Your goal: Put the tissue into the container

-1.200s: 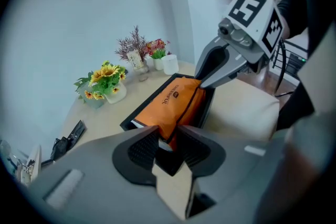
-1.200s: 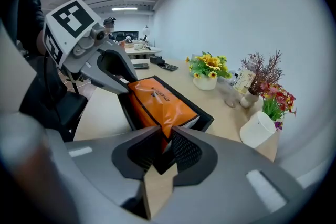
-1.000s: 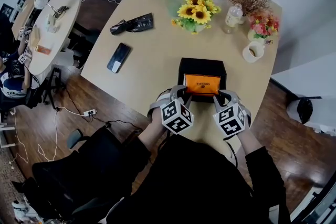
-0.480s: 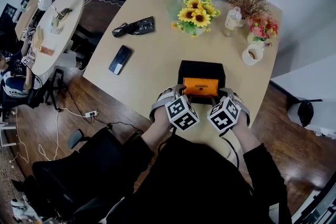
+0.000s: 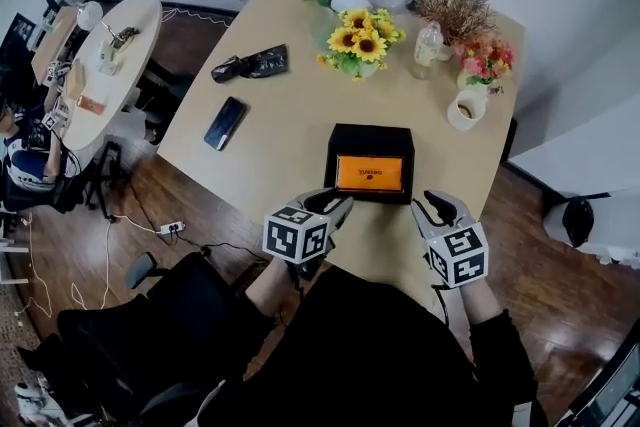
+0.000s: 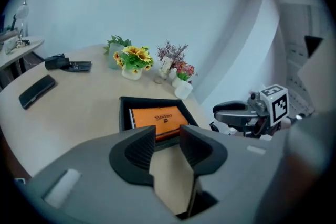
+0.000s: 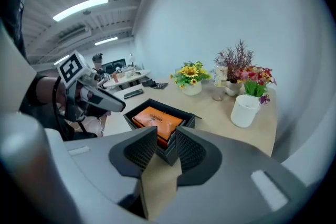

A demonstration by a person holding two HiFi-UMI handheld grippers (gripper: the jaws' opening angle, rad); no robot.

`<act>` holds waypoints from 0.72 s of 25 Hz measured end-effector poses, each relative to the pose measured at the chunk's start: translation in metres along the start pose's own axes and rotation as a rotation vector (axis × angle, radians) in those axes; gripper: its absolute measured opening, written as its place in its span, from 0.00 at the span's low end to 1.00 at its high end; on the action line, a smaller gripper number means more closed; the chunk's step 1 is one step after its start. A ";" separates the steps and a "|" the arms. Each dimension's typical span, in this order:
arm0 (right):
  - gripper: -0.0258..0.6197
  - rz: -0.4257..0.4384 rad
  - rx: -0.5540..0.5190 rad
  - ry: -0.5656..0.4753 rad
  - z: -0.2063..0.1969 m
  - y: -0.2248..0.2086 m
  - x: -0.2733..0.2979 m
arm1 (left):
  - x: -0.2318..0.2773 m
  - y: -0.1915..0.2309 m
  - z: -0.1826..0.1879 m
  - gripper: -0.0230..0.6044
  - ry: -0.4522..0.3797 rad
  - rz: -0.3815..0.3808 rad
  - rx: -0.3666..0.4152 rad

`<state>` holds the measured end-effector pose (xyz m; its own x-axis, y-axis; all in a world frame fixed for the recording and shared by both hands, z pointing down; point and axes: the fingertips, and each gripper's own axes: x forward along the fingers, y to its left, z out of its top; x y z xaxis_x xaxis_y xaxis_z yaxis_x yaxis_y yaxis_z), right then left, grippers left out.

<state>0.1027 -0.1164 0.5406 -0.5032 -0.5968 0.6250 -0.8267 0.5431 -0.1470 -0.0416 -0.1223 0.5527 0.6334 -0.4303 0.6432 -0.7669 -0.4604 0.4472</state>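
Observation:
An orange tissue pack (image 5: pixel 370 173) lies flat inside the black open-top container (image 5: pixel 370 132) on the beige table, near its front edge. My left gripper (image 5: pixel 338 206) hovers just in front of the container's left corner; its jaws are opening, with nothing between them. My right gripper (image 5: pixel 437 204) hangs off the front right corner, jaws slightly apart and empty. In the left gripper view, the left gripper (image 6: pixel 168 136) points at the tissue pack (image 6: pixel 160 119), with the right gripper (image 6: pixel 218 111) off to the right. The right gripper (image 7: pixel 166 139) faces the container (image 7: pixel 185 116) from close by.
On the table's far side lie a black phone (image 5: pixel 226 123) and a black bag (image 5: pixel 250 65), then sunflowers (image 5: pixel 358 43), a bottle (image 5: pixel 427 45), a white mug (image 5: pixel 465 110) and more plants. A second round table (image 5: pixel 100 65) stands to the left.
Both grippers have let go of the tissue pack and drawn back toward me, spreading apart. The pack now rests in the container.

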 end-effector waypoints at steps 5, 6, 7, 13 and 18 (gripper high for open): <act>0.19 -0.002 0.045 -0.073 -0.018 -0.002 -0.043 | -0.010 -0.045 -0.027 0.23 -0.002 -0.021 0.003; 0.19 0.003 0.053 -0.086 -0.022 -0.001 -0.050 | -0.011 -0.056 -0.031 0.23 -0.004 -0.025 0.014; 0.19 0.011 0.061 -0.100 -0.024 0.000 -0.058 | -0.013 -0.066 -0.035 0.23 -0.007 -0.028 0.027; 0.16 0.066 0.101 -0.217 -0.038 0.013 -0.099 | -0.024 -0.113 -0.058 0.23 -0.059 -0.029 0.083; 0.15 0.086 0.126 -0.292 -0.048 0.026 -0.113 | -0.031 -0.127 -0.070 0.23 -0.101 0.031 0.152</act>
<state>0.1500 -0.0063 0.5023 -0.6082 -0.7063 0.3624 -0.7937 0.5322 -0.2947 0.0295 0.0037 0.5196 0.6225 -0.5188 0.5859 -0.7667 -0.5545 0.3236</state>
